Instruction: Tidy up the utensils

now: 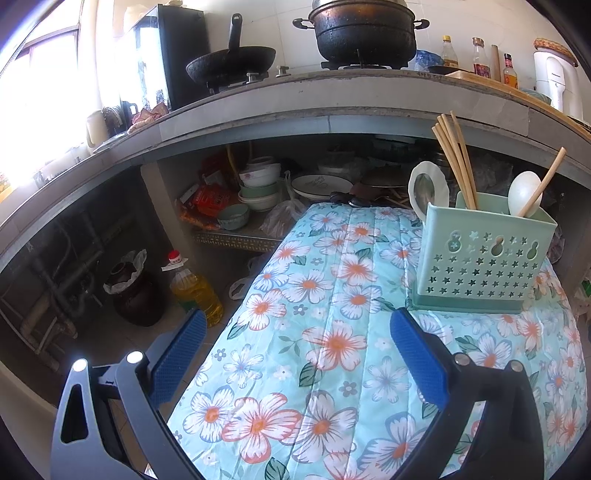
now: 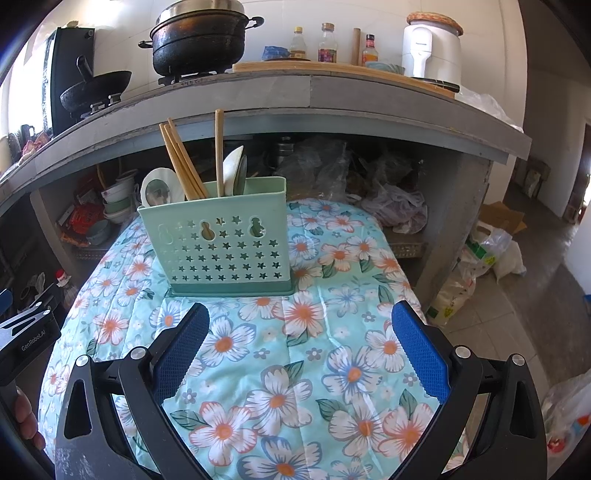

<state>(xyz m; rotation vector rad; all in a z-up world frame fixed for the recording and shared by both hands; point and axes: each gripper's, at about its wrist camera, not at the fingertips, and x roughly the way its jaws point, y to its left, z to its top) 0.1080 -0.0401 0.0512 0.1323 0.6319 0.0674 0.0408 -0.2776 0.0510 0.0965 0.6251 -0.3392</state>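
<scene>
A mint-green utensil holder (image 1: 480, 258) with star cut-outs stands on a floral cloth table (image 1: 332, 350). It holds several wooden chopsticks (image 1: 452, 158), white spoons (image 1: 428, 188) and one more spoon (image 1: 523, 192). My left gripper (image 1: 299, 354) is open and empty, near the table's left edge, short of the holder. In the right wrist view the holder (image 2: 225, 243) stands straight ahead with chopsticks (image 2: 181, 162) and spoons (image 2: 159, 192) in it. My right gripper (image 2: 301, 347) is open and empty above the cloth (image 2: 295, 387), just in front of the holder.
A concrete counter (image 1: 295, 99) with a wok (image 1: 229, 62) and black pot (image 1: 364, 33) runs behind the table. Bowls and plates (image 1: 258, 188) sit on the shelf below. An oil bottle (image 1: 195, 288) and dark jar (image 1: 133, 291) stand on the floor at left. Bags (image 2: 480, 266) lie at right.
</scene>
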